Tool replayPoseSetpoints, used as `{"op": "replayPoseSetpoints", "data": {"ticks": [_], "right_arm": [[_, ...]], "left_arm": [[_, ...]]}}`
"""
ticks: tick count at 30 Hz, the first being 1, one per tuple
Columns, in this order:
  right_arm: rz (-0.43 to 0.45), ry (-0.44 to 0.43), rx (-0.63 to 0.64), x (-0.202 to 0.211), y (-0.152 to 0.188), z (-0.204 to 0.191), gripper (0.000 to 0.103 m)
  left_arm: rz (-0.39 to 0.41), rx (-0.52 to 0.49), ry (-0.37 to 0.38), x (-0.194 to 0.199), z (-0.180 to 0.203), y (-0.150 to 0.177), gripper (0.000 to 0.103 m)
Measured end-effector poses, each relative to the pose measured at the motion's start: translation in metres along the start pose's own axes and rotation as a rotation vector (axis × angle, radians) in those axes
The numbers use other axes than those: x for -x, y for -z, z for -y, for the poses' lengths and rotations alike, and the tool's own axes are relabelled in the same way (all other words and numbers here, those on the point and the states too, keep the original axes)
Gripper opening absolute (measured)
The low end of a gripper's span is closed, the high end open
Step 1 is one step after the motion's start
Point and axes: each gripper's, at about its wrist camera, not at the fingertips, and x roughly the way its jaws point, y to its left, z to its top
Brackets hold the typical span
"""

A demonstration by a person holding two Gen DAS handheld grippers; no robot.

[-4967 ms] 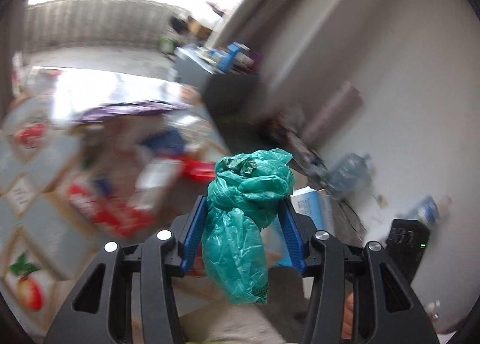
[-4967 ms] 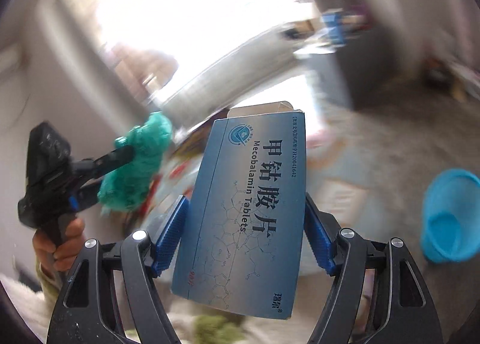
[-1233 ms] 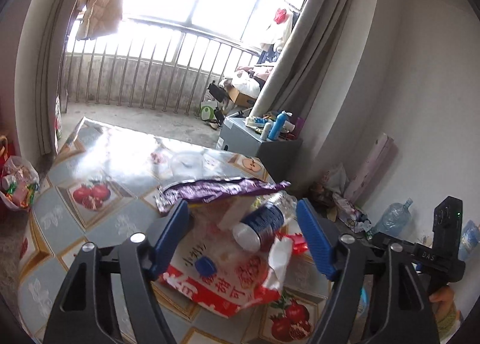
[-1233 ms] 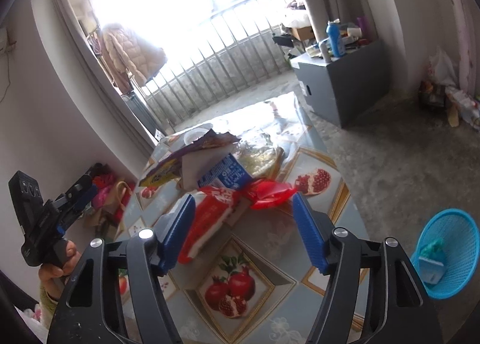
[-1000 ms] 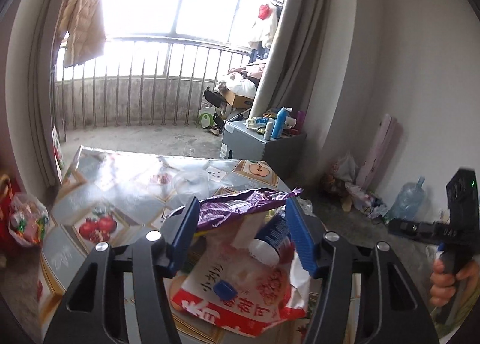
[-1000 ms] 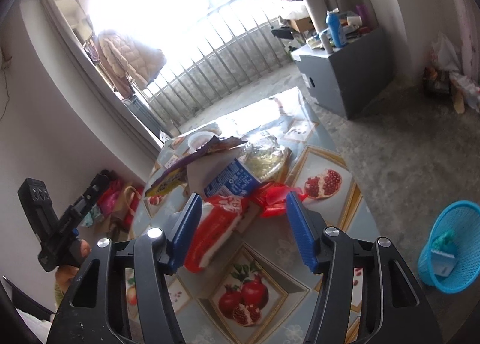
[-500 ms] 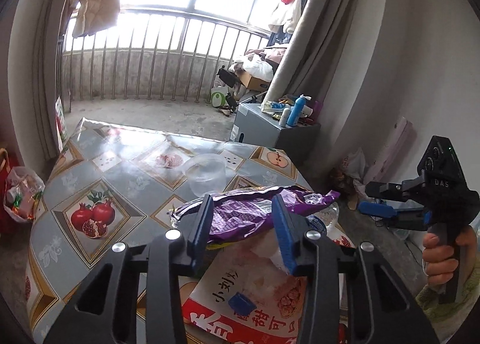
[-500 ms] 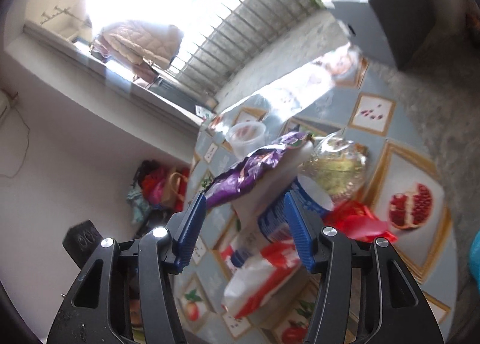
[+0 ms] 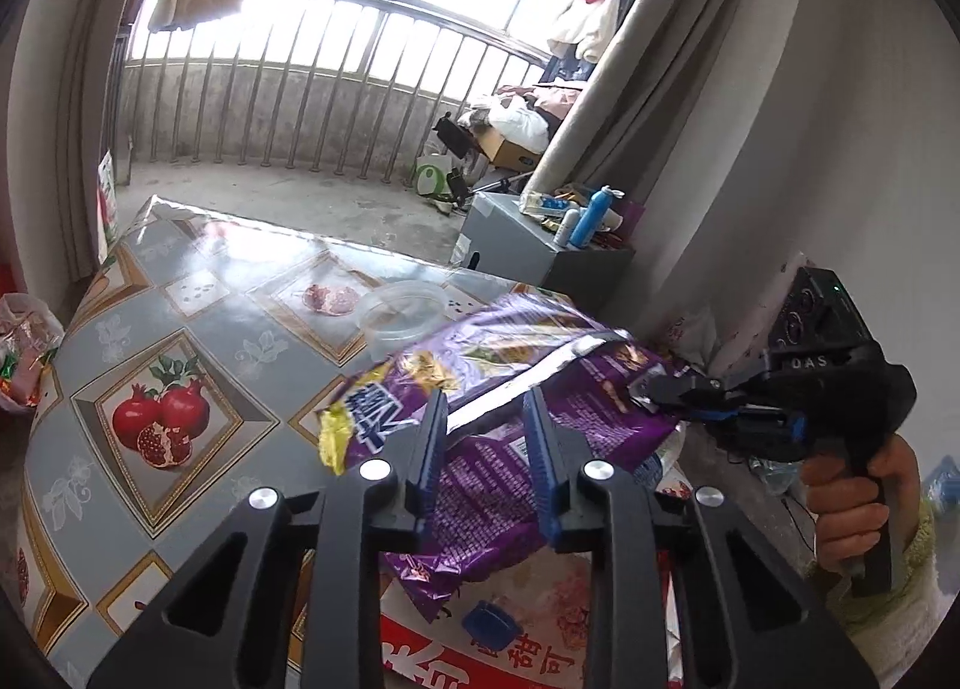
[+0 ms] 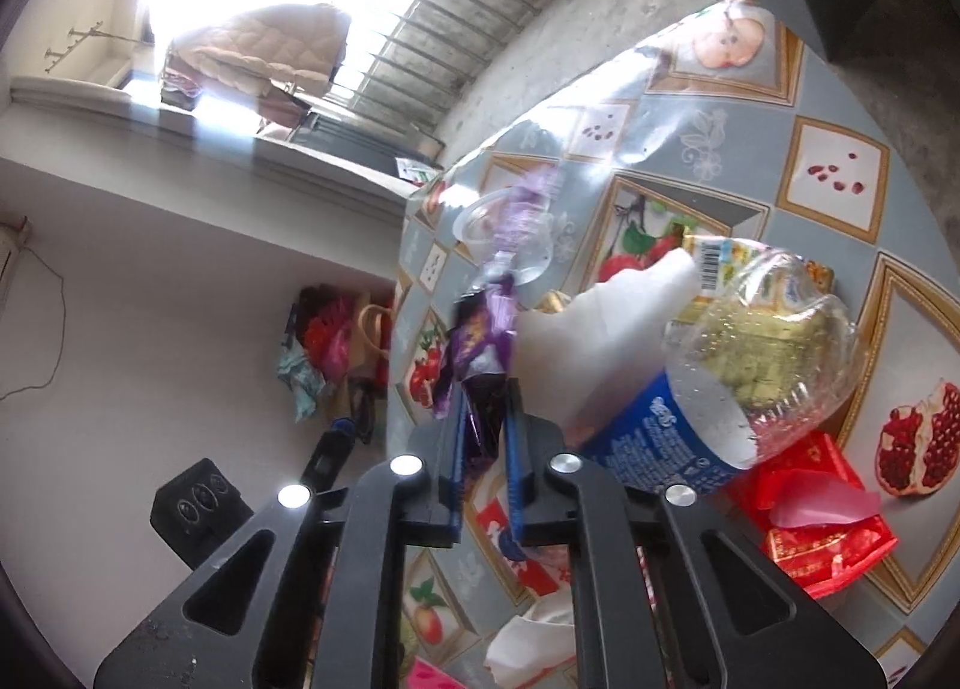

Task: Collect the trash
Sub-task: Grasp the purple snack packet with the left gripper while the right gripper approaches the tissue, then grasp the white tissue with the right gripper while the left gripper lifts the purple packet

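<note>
A crumpled purple snack bag (image 9: 540, 365) lies on top of a pile of trash on the tiled table (image 9: 180, 329). My left gripper (image 9: 486, 431) straddles the middle of the bag. Its jaws are closing, and its pads do not visibly press on the foil. In the left wrist view my right gripper (image 9: 639, 389), held by a hand, pinches the bag's right end. In the right wrist view that gripper (image 10: 485, 407) is closing tight, its pads squeezing the purple bag (image 10: 480, 341), which stands up between them.
Under the bag lie a red and white snack packet (image 9: 480, 659), a blue cap (image 9: 489, 620), a clear bottle with a blue label (image 10: 720, 377), white paper (image 10: 600, 329) and red wrappers (image 10: 822, 533). A clear plastic bowl (image 9: 402, 314) sits behind. A grey cabinet (image 9: 528, 245) stands beyond the table.
Both grippers have come in onto the purple bag. The right one swung round and closed on its end. The left jaws have narrowed around its middle. The green bag and pill box are gone.
</note>
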Motion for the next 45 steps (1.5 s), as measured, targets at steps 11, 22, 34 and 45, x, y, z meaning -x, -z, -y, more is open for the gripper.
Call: {"op": "replayPoseSetpoints", "data": {"ticks": [11,22,34,45], "right_arm": [[-0.033,-0.036,-0.101,-0.018,-0.010,-0.013,0.009],[-0.094,-0.062,-0.082,-0.025,0.003,-0.039,0.013],[-0.065,-0.022,0.006,-0.025,-0.008,-0.057,0.048],[0.055,0.373,0.339,-0.036,0.001,-0.057,0.049]], "left_arm": [[-0.017,-0.228,-0.009,0.013,0.033,0.024,0.051],[-0.002,-0.328,-0.234,0.011,0.034,0.036,0.034],[0.050,-0.248,-0.196,0.015,0.027,0.021,0.004],[0.011,-0.116,-0.148,0.002,0.013,0.016,0.003]]}}
